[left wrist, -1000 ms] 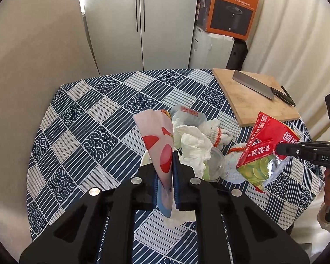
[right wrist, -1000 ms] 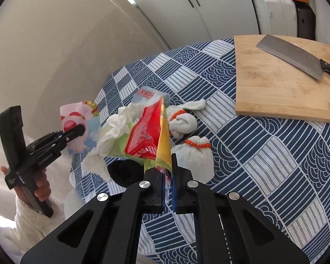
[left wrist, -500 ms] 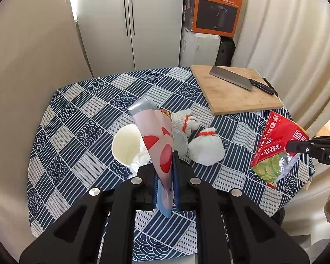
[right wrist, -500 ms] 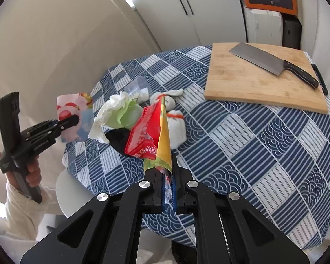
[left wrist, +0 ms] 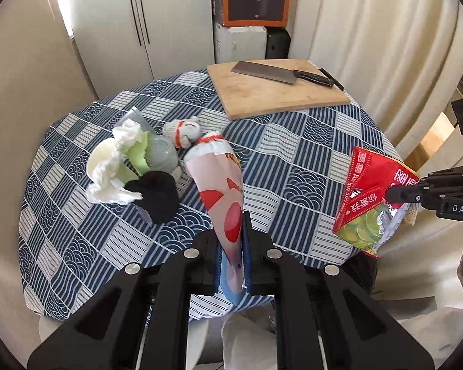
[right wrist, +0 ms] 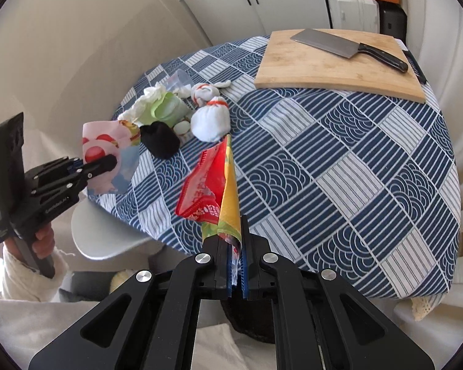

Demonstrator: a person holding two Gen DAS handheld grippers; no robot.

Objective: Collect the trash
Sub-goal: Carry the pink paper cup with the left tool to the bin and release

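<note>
My left gripper (left wrist: pixel 231 220) is shut on a pink wrapper (left wrist: pixel 219 185) with red blobs, held upright over the table's near edge. In the right wrist view the same gripper (right wrist: pixel 108 162) and wrapper (right wrist: pixel 105 145) hang just off the table's left side. My right gripper (right wrist: pixel 238 226) is shut on a red, yellow and green chip bag (right wrist: pixel 213 182); the left wrist view shows that bag (left wrist: pixel 367 191) at the right rim of the table. A pile stays on the checked cloth: white tissue (left wrist: pixel 108 166), a clear cup (left wrist: pixel 163 154), a black cloth (left wrist: pixel 157 194) and balled white socks (left wrist: pixel 185 129).
A wooden cutting board (left wrist: pixel 262 98) with a cleaver (left wrist: pixel 262 72) lies at the table's far side. A white stool (right wrist: pixel 108 234) stands under the left edge, and a dark round thing (right wrist: pixel 250 320) sits below my right gripper. Curtains and cabinets surround the round table (left wrist: pixel 293 160).
Both grippers have drawn back from the pile to the table's near edge, each keeping its wrapper. The table looks smaller and the whole pile has come into view.
</note>
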